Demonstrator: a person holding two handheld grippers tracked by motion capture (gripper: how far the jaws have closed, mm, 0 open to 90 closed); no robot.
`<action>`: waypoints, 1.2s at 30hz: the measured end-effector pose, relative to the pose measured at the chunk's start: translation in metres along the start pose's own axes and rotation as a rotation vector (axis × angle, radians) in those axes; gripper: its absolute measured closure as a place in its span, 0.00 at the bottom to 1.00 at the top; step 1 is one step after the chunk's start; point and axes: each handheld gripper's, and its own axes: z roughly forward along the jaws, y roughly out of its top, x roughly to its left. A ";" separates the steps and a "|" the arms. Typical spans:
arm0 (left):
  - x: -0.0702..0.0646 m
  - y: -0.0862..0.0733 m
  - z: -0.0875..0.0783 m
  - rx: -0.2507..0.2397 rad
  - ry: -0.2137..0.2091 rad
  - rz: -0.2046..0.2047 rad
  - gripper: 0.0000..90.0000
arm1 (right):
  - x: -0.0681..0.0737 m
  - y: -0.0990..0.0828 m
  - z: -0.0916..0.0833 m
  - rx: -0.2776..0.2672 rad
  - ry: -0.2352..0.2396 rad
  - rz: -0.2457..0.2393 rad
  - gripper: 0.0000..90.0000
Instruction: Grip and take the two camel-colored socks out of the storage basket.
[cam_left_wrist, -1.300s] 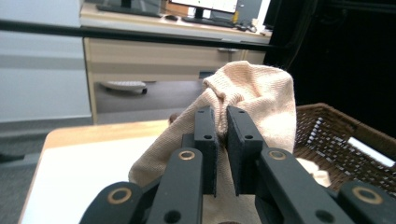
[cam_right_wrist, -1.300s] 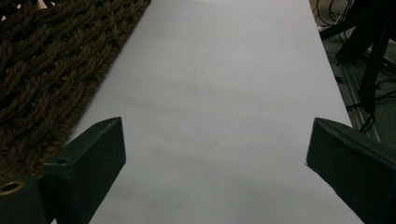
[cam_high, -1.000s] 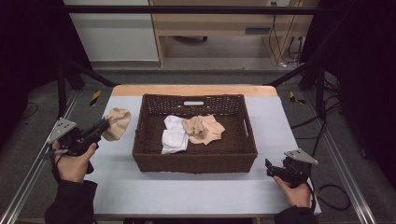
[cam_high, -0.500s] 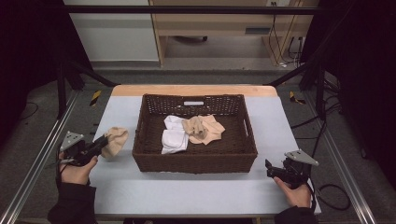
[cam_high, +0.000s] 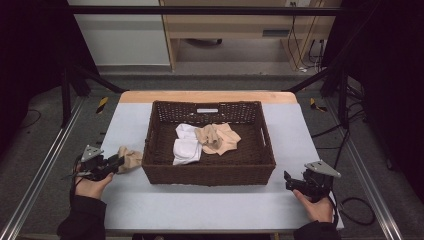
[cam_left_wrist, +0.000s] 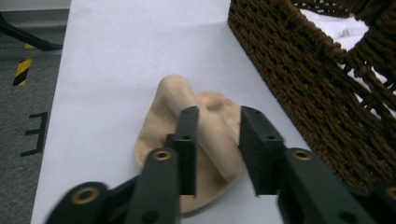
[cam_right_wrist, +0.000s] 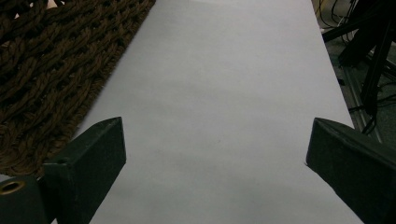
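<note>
The crumpled beige fabric piece (cam_left_wrist: 196, 140) lies on the pale grey surface (cam_high: 210, 210), just left of the dark brown woven wicker basket (cam_high: 207, 172) and apart from its wall. It looks like a small sock or cloth, though the folds make that hard to tell. In the left gripper view its thicker rolled ridge runs away from the camera, leaning slightly left, roughly along the basket wall, and that is its long axis.

The left gripper (cam_left_wrist: 217, 135) has just been opening: its fingers (cam_left_wrist: 187, 140) stand narrowly parted with the ridge between them, no longer pinching it. To finish the release well, I would spread them further before lifting straight up, so that no fold snags and drags.

Inside the basket lie a white cloth (cam_high: 186, 146) and another beige cloth (cam_high: 218, 138). The right gripper (cam_high: 291, 181) rests on the surface by the basket's right corner, fingers wide and empty.
</note>
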 end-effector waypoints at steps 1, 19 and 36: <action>0.000 0.001 -0.001 -0.011 -0.002 -0.008 0.70 | 0.000 0.000 0.000 0.000 0.000 0.000 0.06; -0.022 0.032 -0.031 -0.214 -0.032 -0.027 0.52 | -0.001 0.001 0.000 -0.009 -0.003 0.008 0.06; -0.061 0.063 -0.034 -0.286 -0.095 0.017 0.52 | -0.002 0.001 0.000 -0.011 -0.008 0.017 0.05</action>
